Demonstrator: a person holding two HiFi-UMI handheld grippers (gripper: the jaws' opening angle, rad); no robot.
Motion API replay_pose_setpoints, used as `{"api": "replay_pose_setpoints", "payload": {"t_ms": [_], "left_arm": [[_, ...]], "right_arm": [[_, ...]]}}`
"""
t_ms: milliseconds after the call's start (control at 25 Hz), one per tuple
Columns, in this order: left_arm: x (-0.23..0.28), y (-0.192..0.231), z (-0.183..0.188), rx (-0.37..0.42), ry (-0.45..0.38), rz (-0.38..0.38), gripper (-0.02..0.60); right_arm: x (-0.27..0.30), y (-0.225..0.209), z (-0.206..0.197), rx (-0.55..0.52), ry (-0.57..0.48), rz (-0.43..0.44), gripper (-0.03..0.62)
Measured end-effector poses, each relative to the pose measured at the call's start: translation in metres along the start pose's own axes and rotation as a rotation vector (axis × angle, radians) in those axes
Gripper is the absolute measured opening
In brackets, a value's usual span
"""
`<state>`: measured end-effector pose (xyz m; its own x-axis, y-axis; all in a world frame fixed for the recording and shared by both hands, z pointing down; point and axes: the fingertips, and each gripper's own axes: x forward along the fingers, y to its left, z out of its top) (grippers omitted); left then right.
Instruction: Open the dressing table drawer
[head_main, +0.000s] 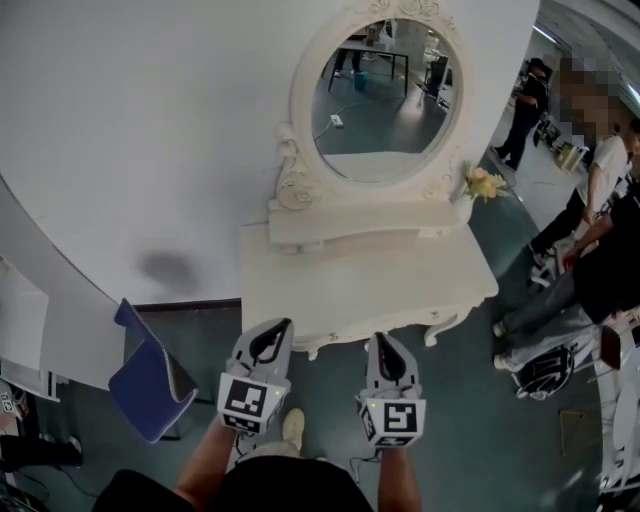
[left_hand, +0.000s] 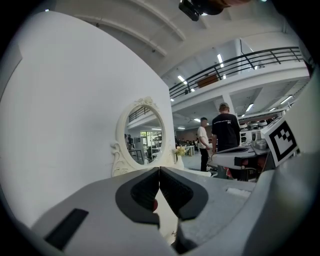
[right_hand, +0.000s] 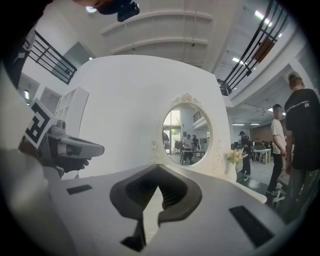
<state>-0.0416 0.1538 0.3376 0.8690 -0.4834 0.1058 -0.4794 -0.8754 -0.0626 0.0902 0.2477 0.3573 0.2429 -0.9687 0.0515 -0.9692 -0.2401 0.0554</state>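
Nearest: left gripper (head_main: 277, 332) and right gripper (head_main: 386, 342), side by side, roughly level, aimed at the near edge of the dressing table (head_main: 300, 270). Both just short of that edge, touching nothing. Left fingers pressed together, nothing clamped. Same on the right: tips meeting, empty.

Dressing table white, set against a white wall. Oval mirror (head_main: 385, 95) upright at the table's back, small yellow flowers (head_main: 485, 183) at its right rear corner. Blue chair (head_main: 150, 385) to the table's left, apart from it. Bystanders off to the table's right.

Drawer: presumably in the front apron (head_main: 335, 335) under the table's near edge, largely hidden by the overhanging top. No handle made out in any view. No drawer box seen jutting beyond the apron, so judged shut.

Progress: approach only. Nothing gripped, nothing pulled. Left to do, by judgement: locate the pull, spread the fingers, close on it, draw straight back from the table.
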Motion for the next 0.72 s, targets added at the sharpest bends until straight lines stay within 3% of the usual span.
{"api": "replay_pose_setpoints", "payload": {"t_ms": [360,720], "left_arm": [[0.042,0.055,-0.003,-0.013,-0.007,-0.036,0.004],[0.055,0.094,-0.013,-0.035,-0.003,-0.003,0.004]], "right_arm": [[0.063,0.009,0.005,-0.013,0.003,-0.035,-0.003],[0.101,0.021,0.000,-0.026,0.016,-0.017,-0.003]]}}
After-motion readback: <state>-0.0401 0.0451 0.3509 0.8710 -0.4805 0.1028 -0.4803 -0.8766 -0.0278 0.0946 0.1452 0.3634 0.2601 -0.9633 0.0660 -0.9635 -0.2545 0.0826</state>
